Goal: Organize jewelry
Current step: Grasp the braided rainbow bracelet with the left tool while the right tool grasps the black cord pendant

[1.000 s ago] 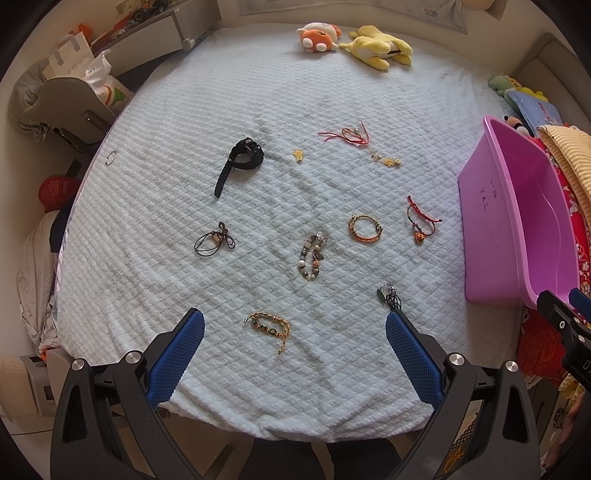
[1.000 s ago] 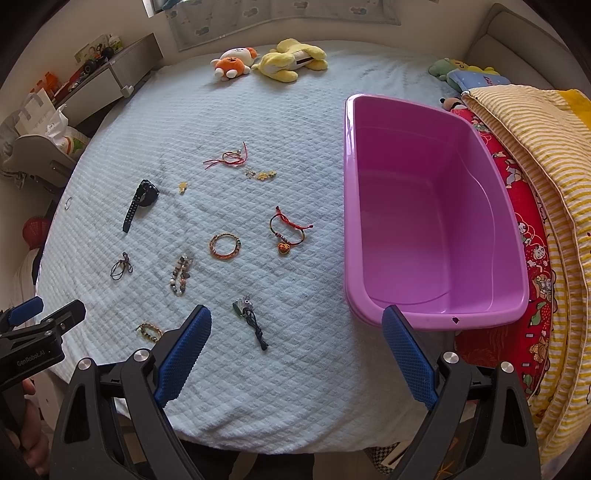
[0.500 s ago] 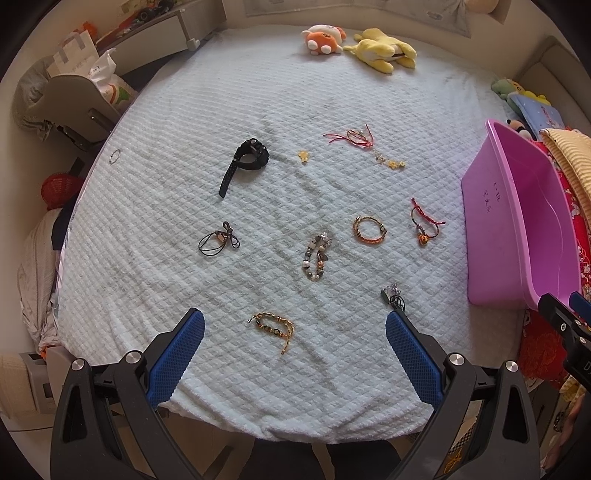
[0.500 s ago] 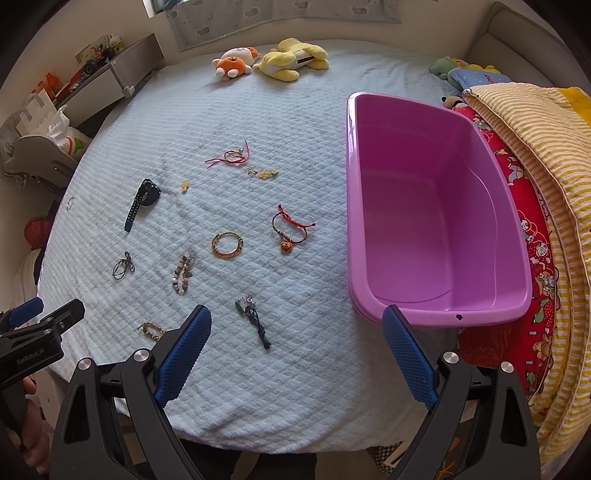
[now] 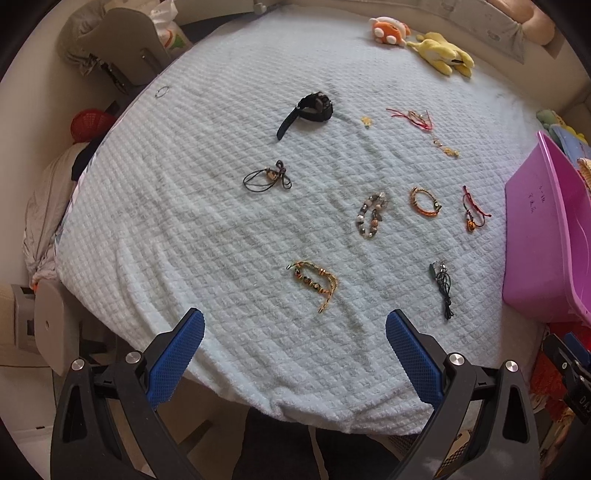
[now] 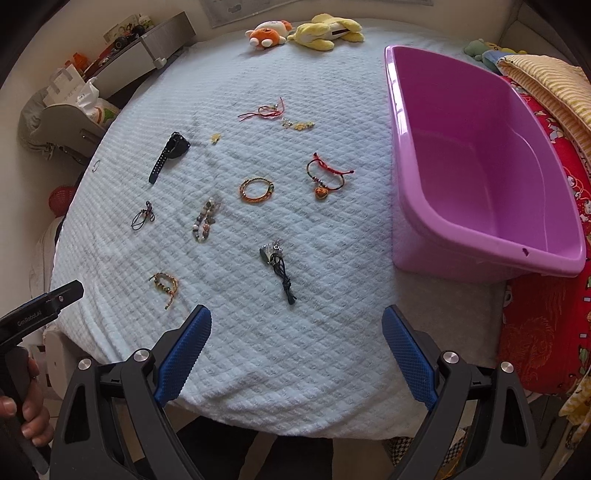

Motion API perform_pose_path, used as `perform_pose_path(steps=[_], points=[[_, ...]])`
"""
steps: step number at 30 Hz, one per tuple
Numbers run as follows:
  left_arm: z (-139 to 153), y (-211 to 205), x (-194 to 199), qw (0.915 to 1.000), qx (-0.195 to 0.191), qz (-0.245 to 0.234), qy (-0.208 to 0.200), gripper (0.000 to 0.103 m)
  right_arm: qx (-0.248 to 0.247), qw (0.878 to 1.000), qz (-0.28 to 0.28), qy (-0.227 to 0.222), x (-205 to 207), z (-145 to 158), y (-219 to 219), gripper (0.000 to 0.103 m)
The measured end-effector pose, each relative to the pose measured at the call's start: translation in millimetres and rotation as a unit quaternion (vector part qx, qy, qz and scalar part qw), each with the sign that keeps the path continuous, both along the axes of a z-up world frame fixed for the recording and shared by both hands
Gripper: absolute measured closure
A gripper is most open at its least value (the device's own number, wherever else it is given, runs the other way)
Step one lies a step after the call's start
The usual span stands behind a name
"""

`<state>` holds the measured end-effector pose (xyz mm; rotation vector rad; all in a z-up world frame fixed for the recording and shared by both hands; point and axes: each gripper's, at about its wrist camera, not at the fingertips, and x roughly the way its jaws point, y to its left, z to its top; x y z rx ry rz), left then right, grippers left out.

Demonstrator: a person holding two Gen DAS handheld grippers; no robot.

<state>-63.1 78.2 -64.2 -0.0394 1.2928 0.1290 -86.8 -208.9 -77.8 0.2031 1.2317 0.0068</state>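
Several jewelry pieces lie on a pale blue quilted bed. A gold beaded bracelet (image 5: 314,282) lies just beyond my open, empty left gripper (image 5: 293,332). A dark cord pendant (image 6: 279,267) lies just beyond my open, empty right gripper (image 6: 296,330). Farther off are a bead bracelet (image 5: 370,214), an orange bangle (image 5: 424,201), a red cord bracelet (image 5: 474,212), a black watch (image 5: 308,110), a black cord piece (image 5: 267,177) and red strings (image 5: 413,116). An empty pink tub (image 6: 480,158) stands at the right.
Two plush toys (image 6: 306,29) lie at the bed's far edge. A red and a yellow striped blanket (image 6: 550,96) lie right of the tub. A grey chair (image 5: 122,48) and a shelf (image 6: 147,40) stand left of the bed. A small ring (image 5: 161,91) lies near the left edge.
Both grippers have moved forward and lower toward the bed. The jewelry now shows larger and nearer. Nothing was picked up.
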Motion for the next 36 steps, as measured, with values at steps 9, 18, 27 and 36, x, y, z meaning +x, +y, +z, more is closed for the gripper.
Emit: perform_pose_path(steps=[9, 18, 27, 36], points=[[-72.4, -3.1, -24.8, 0.9996, 0.002, 0.024, -0.012, 0.006, 0.0, 0.999, 0.039, -0.019, -1.1, -62.0, 14.6, 0.014], [-130.6, -11.8, 3.1, 0.9982, -0.015, 0.02, -0.054, 0.007, -0.014, 0.998, 0.042, -0.04, 28.3, -129.2, 24.8, 0.014], [-178.7, -14.2, 18.7, 0.9973, -0.007, 0.014, -0.072, 0.007, -0.075, 0.989, 0.083, -0.093, 55.2, -165.3, 47.3, 0.014], [-194.8, -17.5, 21.6, 0.9959, 0.01, -0.005, -0.089, 0.006, -0.086, 0.987, 0.094, -0.097, 59.5, -183.1, 53.6, 0.015]])
